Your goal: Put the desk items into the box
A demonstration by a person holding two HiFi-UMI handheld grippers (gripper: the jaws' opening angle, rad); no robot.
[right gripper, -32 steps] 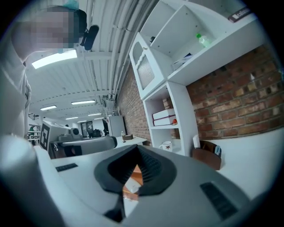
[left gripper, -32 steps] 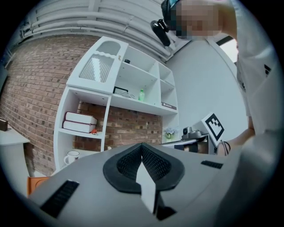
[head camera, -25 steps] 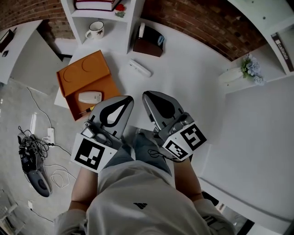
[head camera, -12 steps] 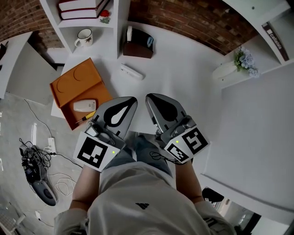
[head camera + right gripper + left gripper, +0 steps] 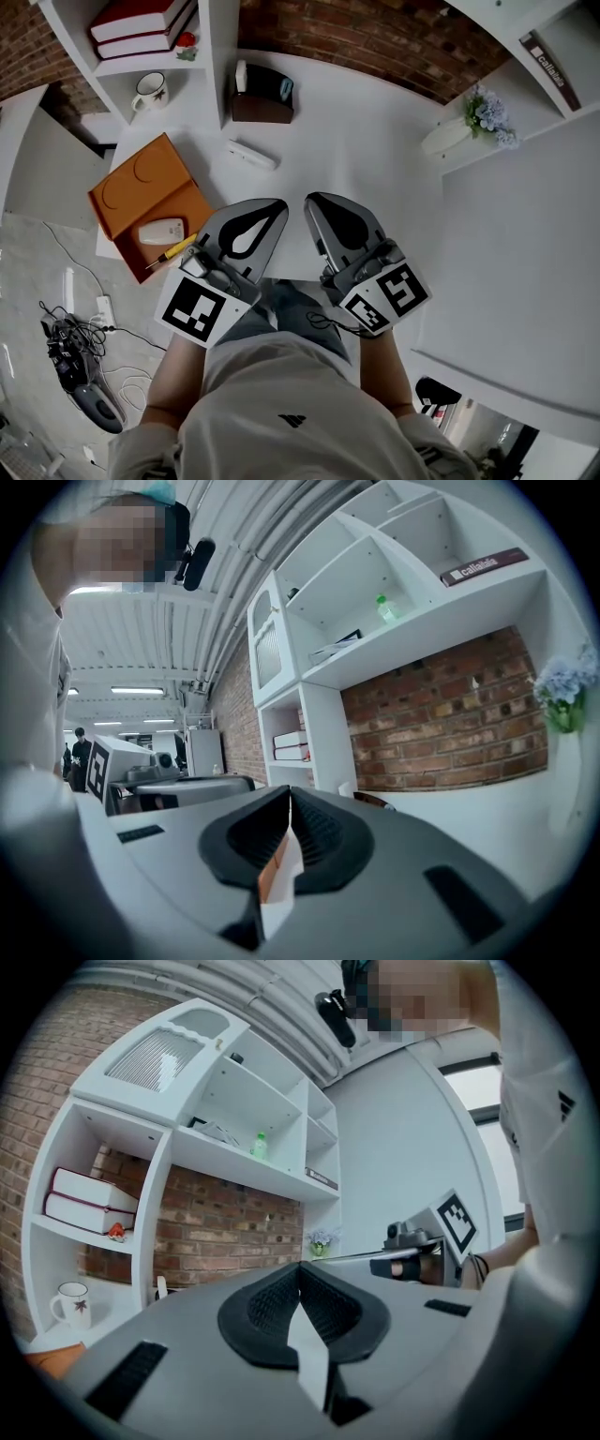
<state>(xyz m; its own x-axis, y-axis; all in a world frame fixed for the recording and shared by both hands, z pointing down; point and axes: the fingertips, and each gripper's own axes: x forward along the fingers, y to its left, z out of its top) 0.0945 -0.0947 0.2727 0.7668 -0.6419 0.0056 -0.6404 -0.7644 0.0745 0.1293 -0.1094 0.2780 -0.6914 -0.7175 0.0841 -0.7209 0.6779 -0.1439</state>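
Seemingly empty: left tongs (image 5: 300,1267), right tongs (image 5: 288,790)

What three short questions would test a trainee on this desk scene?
1. True or false: the jaws of the left gripper stand wide apart.
2. What lies inside the orange box? A) a mug B) a white mouse C) flowers
3. Fill in: the white oblong item lies on the ____, outside the box.

Key: 1. False, they are together with nothing between them. 2. B. 3. desk.
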